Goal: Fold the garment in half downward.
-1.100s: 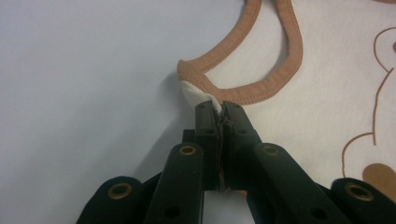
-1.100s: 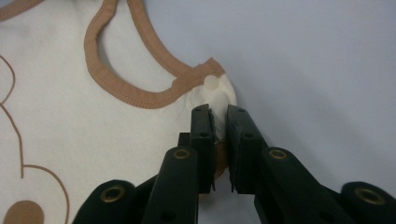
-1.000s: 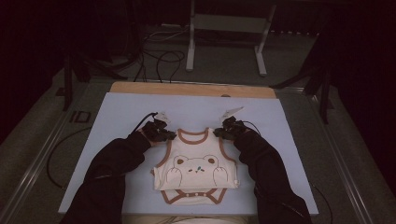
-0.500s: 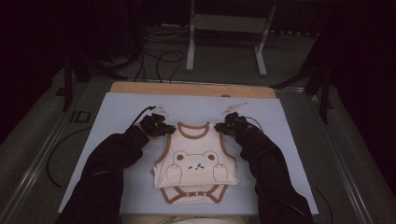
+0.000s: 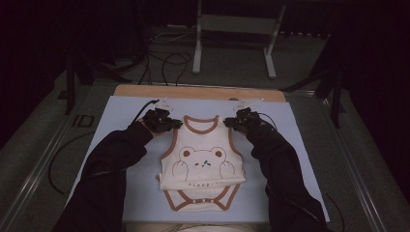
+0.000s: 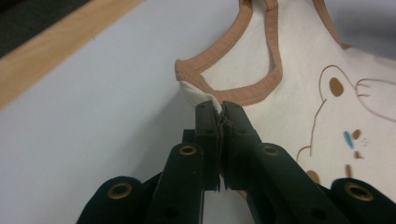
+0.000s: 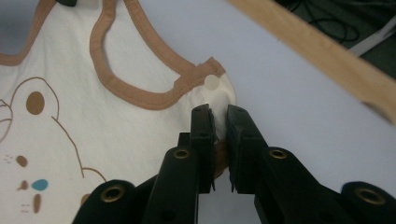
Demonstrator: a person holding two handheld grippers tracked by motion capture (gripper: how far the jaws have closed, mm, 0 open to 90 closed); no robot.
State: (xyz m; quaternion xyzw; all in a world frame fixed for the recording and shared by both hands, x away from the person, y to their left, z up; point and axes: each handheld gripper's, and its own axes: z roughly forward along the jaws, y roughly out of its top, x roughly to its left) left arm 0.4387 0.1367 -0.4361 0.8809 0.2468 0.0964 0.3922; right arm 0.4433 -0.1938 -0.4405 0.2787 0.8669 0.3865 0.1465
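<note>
A cream baby bodysuit [image 5: 202, 164] with brown trim and a bear print hangs over the pale blue mat [image 5: 121, 116], its snap end trailing near the front edge. My left gripper [image 5: 175, 123] is shut on the left shoulder strap [image 6: 198, 91]; the jaws pinch the white fabric edge. My right gripper [image 5: 229, 123] is shut on the right shoulder [image 7: 215, 91], just under a round snap. In the left gripper view my left gripper [image 6: 221, 108] points at the neckline. From the right gripper view, my right gripper [image 7: 219, 112] holds cloth between its jaws.
A wooden strip [image 5: 198, 92] borders the far edge of the mat. Behind it stand a metal frame [image 5: 234, 38] and cables [image 5: 164, 60] on the floor. Dark sleeves [image 5: 113, 159] reach in from the bottom. Metal rails [image 5: 46, 159] run along the table's sides.
Both grippers have risen and moved away from the person, still holding the shoulders. The bodysuit has been pulled up and stretched out longer, and its lower snap flap now shows.
</note>
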